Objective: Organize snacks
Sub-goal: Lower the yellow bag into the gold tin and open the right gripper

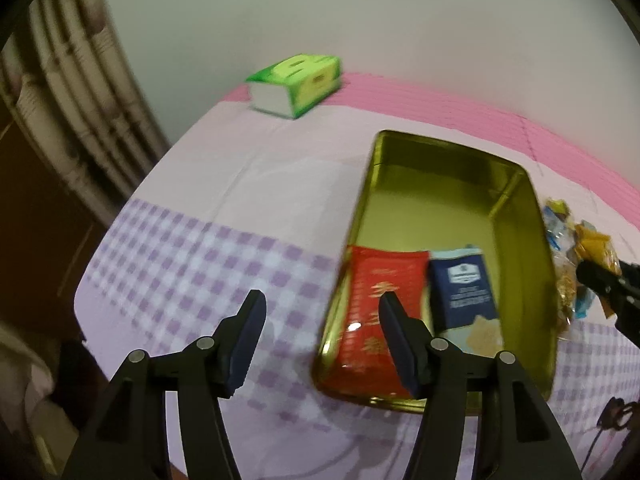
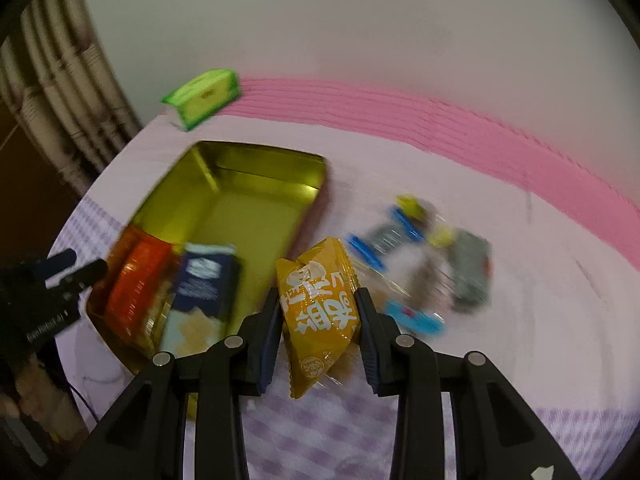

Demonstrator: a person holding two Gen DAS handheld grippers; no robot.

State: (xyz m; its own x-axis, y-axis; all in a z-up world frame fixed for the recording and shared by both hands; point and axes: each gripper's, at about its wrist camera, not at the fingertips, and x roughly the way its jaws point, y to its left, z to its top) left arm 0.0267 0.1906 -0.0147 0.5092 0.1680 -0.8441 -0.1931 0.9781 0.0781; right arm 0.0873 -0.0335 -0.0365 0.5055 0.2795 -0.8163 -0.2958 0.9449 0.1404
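Observation:
A gold tin [image 1: 516,200] lies open on the table; it also shows in the right wrist view [image 2: 256,160]. Inside it lie a red packet [image 1: 380,280] and a blue packet [image 1: 464,284], also seen from the right as the red packet [image 2: 140,280] and the blue packet [image 2: 204,284]. My left gripper [image 1: 322,308] is open and empty over the tin's near left corner. My right gripper [image 2: 318,304] is shut on a yellow snack packet [image 2: 320,300], held just right of the tin. A pile of loose snacks [image 2: 420,264] lies to the right; the pile also shows in the left wrist view [image 1: 568,248].
A green tissue pack [image 1: 296,82] stands at the table's far left, also seen from the right [image 2: 204,96]. The tablecloth [image 1: 200,264] is lilac check with a pink band at the back. A curtain [image 1: 68,92] hangs at left. The wall runs behind.

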